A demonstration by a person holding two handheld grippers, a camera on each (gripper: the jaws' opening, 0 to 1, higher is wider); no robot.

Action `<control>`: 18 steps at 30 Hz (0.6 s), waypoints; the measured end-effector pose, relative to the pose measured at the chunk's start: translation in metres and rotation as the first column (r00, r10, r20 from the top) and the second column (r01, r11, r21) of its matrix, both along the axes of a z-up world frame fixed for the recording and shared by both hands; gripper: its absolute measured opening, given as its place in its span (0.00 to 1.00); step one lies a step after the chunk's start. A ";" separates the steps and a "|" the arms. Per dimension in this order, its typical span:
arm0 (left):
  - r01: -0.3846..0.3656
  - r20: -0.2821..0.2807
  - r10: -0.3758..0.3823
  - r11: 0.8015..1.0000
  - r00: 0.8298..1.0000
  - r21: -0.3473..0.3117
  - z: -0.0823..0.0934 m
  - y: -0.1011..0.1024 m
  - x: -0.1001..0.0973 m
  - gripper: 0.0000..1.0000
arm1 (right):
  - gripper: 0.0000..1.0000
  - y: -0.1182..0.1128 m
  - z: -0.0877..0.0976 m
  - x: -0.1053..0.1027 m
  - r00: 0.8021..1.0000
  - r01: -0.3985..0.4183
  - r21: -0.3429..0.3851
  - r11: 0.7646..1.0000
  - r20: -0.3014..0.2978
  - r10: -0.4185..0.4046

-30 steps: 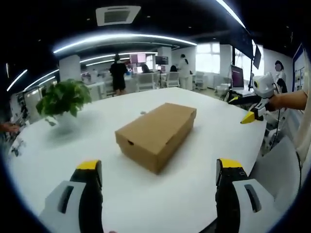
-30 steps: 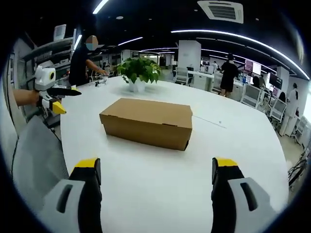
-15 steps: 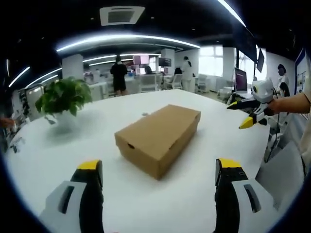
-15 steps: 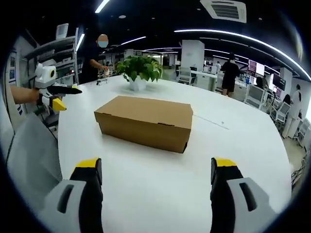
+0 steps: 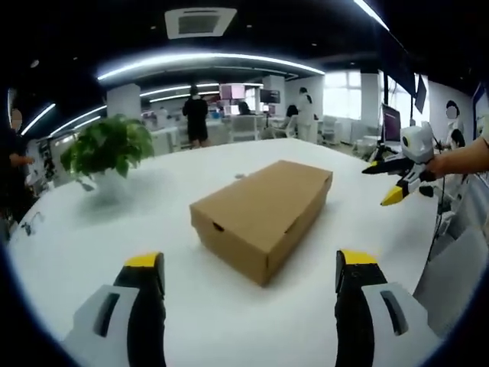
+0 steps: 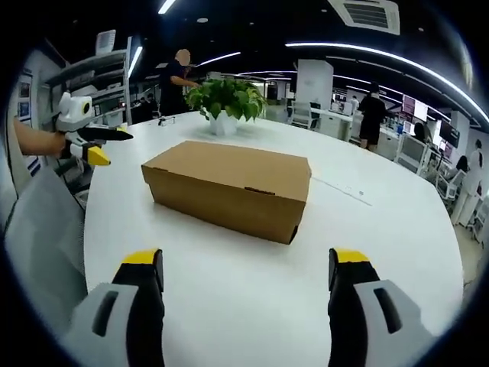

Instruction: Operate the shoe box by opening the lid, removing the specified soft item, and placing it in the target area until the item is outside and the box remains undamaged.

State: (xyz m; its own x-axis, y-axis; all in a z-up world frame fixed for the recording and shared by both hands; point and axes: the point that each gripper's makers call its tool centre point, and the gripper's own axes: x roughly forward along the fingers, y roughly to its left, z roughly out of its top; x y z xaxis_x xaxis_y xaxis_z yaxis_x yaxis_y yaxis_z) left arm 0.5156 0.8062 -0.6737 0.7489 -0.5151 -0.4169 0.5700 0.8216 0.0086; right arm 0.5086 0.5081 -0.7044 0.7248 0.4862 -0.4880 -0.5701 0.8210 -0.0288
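Centrally on the white desk (image 5: 92,245) sits the box (image 5: 263,214), plain brown cardboard, its lid shut flat. In the left gripper view it lies aslant, one short end toward the camera; in the right gripper view the box (image 6: 229,187) shows a long side with a small tab slot in the lid's edge.

Both tools stand short of it, touching nothing. The left hand-held gripper (image 5: 244,267) has its 2 yellow-tipped jaws spread wide, the box at 12 o'clock beyond them. The right hand-held gripper (image 6: 243,264) is likewise parted and bare. Each appears in the other's view, held in a hand: the right one (image 5: 397,180) at 3 o'clock, the left one (image 6: 95,145) at 9 o'clock.

A potted plant (image 5: 107,149) stands on the desk at 10 o'clock of the box, well apart. Beyond lies an office with people standing at workstations.
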 end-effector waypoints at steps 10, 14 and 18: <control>-0.014 -0.007 0.015 1.000 1.000 0.019 -0.016 -0.003 0.009 0.92 | 0.78 0.002 -0.009 0.020 0.998 -0.067 -0.038 0.997 0.007 0.067; -0.016 -0.015 0.017 1.000 1.000 0.021 -0.022 -0.006 0.013 0.89 | 0.76 0.003 -0.011 0.030 0.996 -0.090 -0.051 0.995 0.011 0.090; -0.013 -0.021 0.013 0.999 1.000 0.030 -0.028 -0.010 0.015 0.87 | 0.72 0.003 -0.013 0.040 0.994 -0.107 -0.063 0.992 0.012 0.108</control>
